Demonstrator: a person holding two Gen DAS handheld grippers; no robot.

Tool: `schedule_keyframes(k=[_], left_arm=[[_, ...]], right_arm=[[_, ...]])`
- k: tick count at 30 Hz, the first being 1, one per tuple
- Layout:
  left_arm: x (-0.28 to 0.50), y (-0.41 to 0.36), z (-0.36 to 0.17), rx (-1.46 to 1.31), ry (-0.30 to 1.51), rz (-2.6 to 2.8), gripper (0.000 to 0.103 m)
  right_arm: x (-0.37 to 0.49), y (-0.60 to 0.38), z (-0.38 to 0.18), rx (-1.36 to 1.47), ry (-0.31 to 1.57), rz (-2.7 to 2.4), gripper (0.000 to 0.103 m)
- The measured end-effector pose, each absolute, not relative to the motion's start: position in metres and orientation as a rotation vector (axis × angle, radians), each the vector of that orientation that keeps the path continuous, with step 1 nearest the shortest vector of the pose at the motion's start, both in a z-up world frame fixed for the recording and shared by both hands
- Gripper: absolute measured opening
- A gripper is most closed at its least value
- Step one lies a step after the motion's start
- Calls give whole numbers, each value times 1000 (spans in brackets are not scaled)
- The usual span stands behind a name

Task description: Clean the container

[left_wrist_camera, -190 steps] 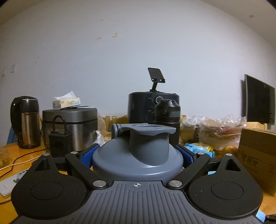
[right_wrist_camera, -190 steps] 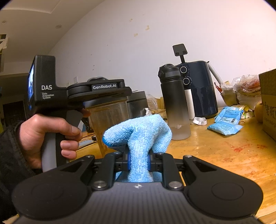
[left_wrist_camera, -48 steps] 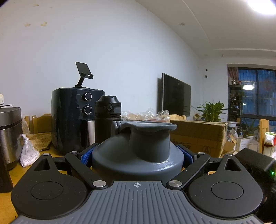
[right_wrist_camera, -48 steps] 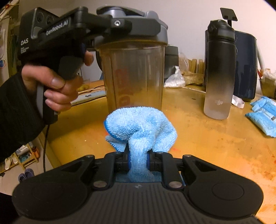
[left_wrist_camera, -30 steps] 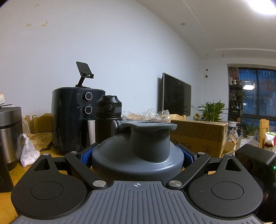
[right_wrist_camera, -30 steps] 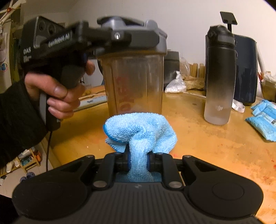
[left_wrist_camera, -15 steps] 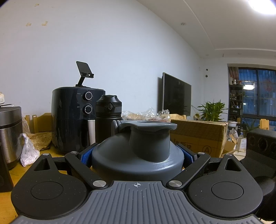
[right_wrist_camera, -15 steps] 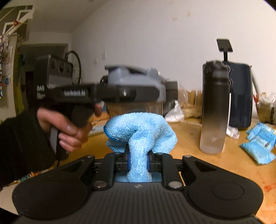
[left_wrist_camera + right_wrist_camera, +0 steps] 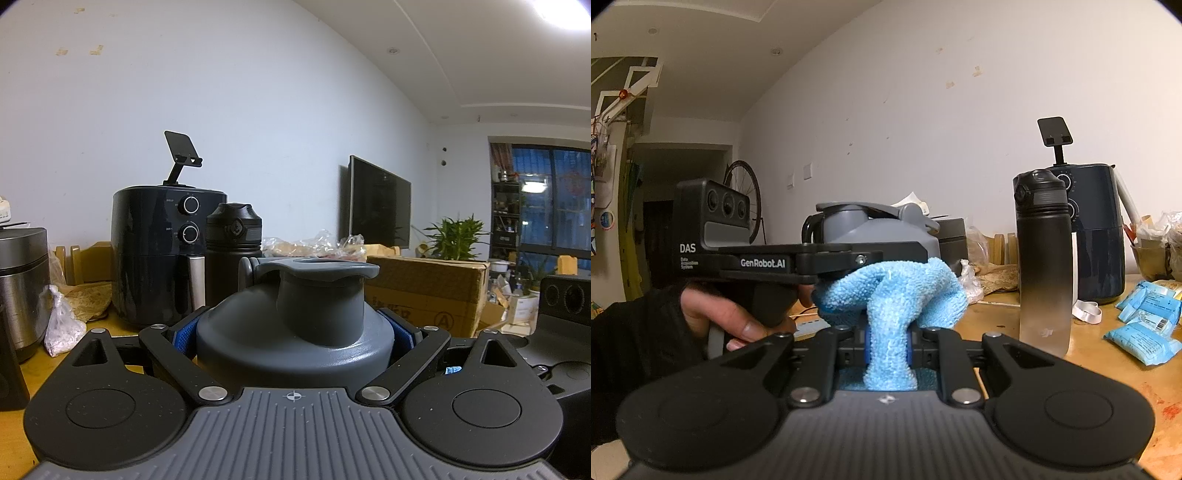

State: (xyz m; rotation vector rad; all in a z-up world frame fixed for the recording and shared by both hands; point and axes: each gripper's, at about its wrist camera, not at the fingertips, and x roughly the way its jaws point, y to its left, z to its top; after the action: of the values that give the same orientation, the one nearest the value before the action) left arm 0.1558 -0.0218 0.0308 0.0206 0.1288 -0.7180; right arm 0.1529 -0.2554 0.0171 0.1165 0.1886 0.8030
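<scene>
The container is a shaker cup with a domed grey plastic lid point(image 9: 871, 225) and flip spout. It sits at the centre of both views. I see only the lid, because the cup body is hidden behind the cloth, so I cannot tell whether it stands on the tabletop point(image 9: 1089, 369) or hangs clear.

The left gripper point(image 9: 295, 332) is clenched on the lid rim, with a blue pad on each side. A sleeved hand point(image 9: 731, 317) holds its handle at 9 o'clock of the container.

The right gripper point(image 9: 886, 343) grasps a bunched light-blue microfibre cloth point(image 9: 890, 291). Its jaws are opening very slightly, though the pads press on the cloth. The cloth crown lies just beside the lid at 6 o'clock, and contact cannot be confirmed.

Hazards, as I judge them:

1. Cloth loss. If the jaws ease further, the wad may slide out under wiping friction.
2. Lid-only hold. Side load from the cloth may twist the container in the pads, or loosen the lid from the body.
3. Collision. A tall black-to-clear gradient water bottle point(image 9: 1043, 258) stands at 3 o'clock, with a dark blue air fryer point(image 9: 1097, 236) behind it. A wide wiping stroke may topple the bottle onto the blue foil packets point(image 9: 1145, 332).
4. Incomplete cleaning. With the lid fitted, only outer surfaces can be reached.
</scene>
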Motion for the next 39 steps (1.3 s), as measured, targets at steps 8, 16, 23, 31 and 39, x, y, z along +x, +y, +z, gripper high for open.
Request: schedule_keyframes(k=[8, 16, 23, 31, 39], left_arm=[[154, -22, 30, 15, 125, -710, 95], [153, -22, 30, 15, 126, -704, 95], [152, -21, 30, 12, 123, -702, 95], [151, -22, 29, 10, 120, -687, 95], [144, -28, 29, 9, 118, -614, 95]], right_arm=[[145, -258, 14, 123, 192, 796, 14], [138, -267, 11, 126, 193, 769, 14], [131, -279, 9, 125, 198, 743, 14], [126, -288, 4, 128, 208, 708, 14], [123, -290, 6, 134, 205, 675, 14]])
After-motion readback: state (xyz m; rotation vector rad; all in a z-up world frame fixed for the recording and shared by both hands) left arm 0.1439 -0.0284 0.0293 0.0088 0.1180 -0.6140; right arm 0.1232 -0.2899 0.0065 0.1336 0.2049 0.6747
